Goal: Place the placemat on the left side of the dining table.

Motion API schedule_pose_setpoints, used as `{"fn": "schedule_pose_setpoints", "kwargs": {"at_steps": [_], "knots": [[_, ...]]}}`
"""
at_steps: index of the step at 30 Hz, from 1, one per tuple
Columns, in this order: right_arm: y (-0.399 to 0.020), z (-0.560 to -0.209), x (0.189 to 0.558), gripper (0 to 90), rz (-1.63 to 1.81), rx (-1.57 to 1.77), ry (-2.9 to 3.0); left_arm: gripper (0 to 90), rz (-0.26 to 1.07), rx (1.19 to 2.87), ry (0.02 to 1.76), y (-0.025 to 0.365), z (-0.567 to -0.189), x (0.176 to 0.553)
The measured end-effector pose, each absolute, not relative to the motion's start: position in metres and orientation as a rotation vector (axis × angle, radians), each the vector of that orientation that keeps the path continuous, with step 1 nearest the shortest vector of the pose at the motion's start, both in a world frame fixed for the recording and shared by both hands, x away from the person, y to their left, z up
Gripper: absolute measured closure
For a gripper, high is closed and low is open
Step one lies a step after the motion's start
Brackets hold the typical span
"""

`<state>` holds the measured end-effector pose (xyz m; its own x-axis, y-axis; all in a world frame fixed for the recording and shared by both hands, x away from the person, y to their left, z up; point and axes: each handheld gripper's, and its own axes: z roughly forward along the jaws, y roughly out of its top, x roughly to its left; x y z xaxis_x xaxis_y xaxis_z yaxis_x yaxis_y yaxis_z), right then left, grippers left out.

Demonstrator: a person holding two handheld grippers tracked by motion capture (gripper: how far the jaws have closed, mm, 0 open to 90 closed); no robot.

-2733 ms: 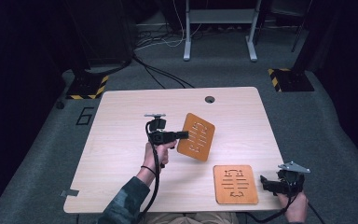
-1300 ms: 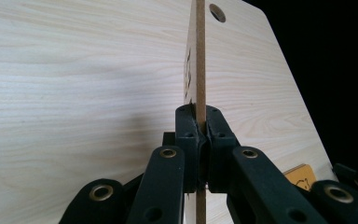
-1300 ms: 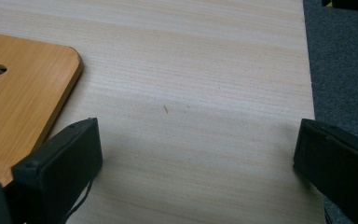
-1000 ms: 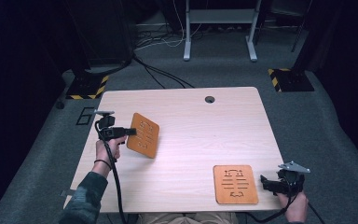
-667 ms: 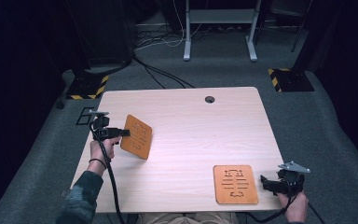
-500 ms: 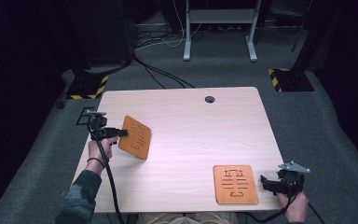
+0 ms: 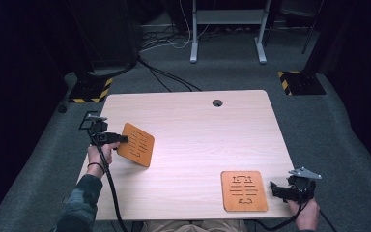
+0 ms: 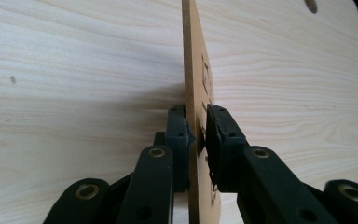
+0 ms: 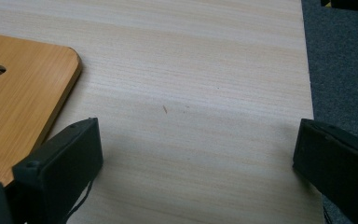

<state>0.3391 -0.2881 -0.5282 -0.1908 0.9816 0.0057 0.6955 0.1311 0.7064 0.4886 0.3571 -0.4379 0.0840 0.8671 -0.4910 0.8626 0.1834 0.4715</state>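
Moved: left gripper (image 7: 123, 138) has carried its tilted wooden board (image 7: 136, 151) leftward.
Left grip: jaws clamp board's edge.
Right gripper (image 7: 276, 189): wide open, empty, second board (image 7: 244, 190) just beside.

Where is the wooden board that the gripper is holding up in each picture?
High view: the held board is at the left of the table, clamped by the left gripper.
Left gripper view: the board stands edge-on in the middle, between the black jaws.
Right gripper view: not in it; the flat board at left is the other one.
Shared landmark: the pale wood table.
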Motion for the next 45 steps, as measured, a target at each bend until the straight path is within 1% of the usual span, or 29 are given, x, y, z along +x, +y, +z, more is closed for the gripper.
{"fn": "schedule_pose_setpoints", "kwargs": {"at_steps": [5, 11, 21, 34, 45], "knots": [[-0.288, -0.528, 0.339, 0.5, 0.812, 1.611, 1.948, 74.7, 0.045, 1.685, 1.761, 0.361, -0.442, 0.489], [-0.288, -0.528, 0.339, 0.5, 0.811, 1.61, 1.946, 71.8, 0.031, 1.649, 1.786, 0.371, -0.451, 0.487], [-0.288, -0.528, 0.339, 0.5, 0.811, 1.612, 1.944, 70.1, 0.049, 1.625, 1.818, 0.389, -0.455, 0.483], [-0.288, -0.528, 0.339, 0.6, 0.811, 1.613, 1.942, 66.9, 0.017, 1.598, 1.839, 0.41, -0.466, 0.481], [-0.288, -0.528, 0.339, 0.6, 0.81, 1.614, 1.941, 63.7, 0.018, 1.588, 1.855, 0.424, -0.473, 0.479]]}}
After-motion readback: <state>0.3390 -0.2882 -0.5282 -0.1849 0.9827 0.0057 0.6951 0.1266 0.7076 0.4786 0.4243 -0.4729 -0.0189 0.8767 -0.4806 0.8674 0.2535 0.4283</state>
